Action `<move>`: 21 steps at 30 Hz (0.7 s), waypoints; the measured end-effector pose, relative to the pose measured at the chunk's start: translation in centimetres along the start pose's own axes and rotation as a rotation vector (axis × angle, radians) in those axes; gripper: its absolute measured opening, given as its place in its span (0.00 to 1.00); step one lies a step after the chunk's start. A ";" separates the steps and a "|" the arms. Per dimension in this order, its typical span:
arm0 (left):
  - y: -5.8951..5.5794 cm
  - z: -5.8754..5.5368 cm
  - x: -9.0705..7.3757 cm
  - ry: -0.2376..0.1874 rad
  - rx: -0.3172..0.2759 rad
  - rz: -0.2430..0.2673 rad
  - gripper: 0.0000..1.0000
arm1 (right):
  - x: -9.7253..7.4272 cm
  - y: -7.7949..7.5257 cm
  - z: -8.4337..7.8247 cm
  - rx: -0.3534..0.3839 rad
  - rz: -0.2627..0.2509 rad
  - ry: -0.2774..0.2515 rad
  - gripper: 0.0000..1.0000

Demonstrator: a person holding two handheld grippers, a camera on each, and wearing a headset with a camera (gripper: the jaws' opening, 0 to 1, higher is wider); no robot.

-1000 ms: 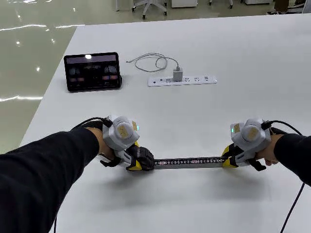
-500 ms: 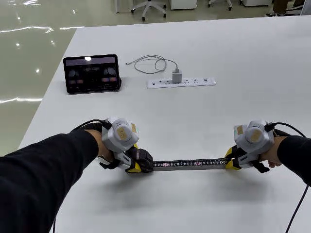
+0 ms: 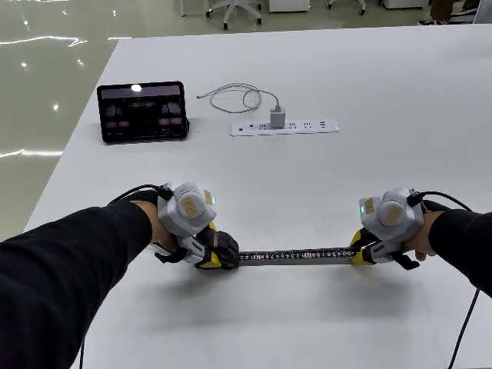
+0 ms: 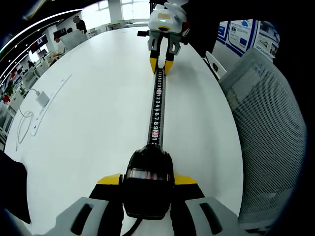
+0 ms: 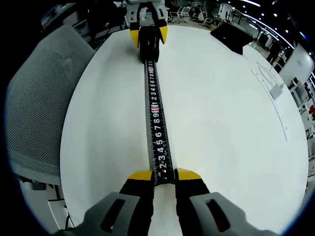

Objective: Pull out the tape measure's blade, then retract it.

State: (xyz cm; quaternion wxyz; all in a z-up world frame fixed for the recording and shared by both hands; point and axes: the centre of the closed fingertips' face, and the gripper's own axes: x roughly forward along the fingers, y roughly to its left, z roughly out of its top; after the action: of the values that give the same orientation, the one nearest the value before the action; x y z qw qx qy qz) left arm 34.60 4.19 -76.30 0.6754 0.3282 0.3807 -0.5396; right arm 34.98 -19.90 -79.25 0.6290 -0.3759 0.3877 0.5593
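Observation:
The tape measure's black case (image 3: 224, 250) lies on the white table (image 3: 307, 184), and my left gripper (image 3: 209, 252) is shut on it. Its numbered blade (image 3: 298, 256) runs flat across the table to my right gripper (image 3: 360, 255), which is shut on the blade's end. In the left gripper view the case (image 4: 147, 179) sits between the yellow fingertips, and the blade (image 4: 156, 108) leads away to the right gripper (image 4: 161, 66). From the right gripper (image 5: 165, 175), the blade (image 5: 155, 113) stretches to the case (image 5: 148, 46) in the left gripper (image 5: 147, 33).
A dark tablet (image 3: 142, 111) stands at the back left near the table's left edge. A white power strip (image 3: 284, 125) with a charger and coiled cable (image 3: 238, 96) lies behind the grippers. A grey mesh chair (image 4: 268, 128) stands at the near table edge.
The right gripper edged a little outward, then back; the stretched blade is about as long as before. The head view has shifted slightly.

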 end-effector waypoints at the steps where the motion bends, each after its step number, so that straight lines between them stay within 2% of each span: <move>1: 0.0 0.0 0.0 -0.002 -0.004 -0.001 0.32 | 0.0 -0.1 -0.1 0.020 0.004 -0.003 0.12; 9: 0.0 0.1 -0.1 -0.005 -0.008 -0.002 0.33 | 0.1 0.0 -0.1 0.050 0.012 0.002 0.12; 11: 0.0 0.1 -0.1 -0.009 0.037 0.000 0.33 | 0.1 0.0 -0.1 0.046 0.008 0.000 0.12; 21: 0.0 0.0 -0.2 -0.001 0.051 0.003 0.33 | 0.0 0.1 0.1 0.038 0.003 -0.002 0.13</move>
State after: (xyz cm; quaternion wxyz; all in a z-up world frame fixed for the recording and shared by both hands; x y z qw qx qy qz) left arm 34.53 4.25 -76.10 0.6679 0.3455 0.3659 -0.5483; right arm 34.91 -19.78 -79.15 0.6355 -0.3626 0.3983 0.5531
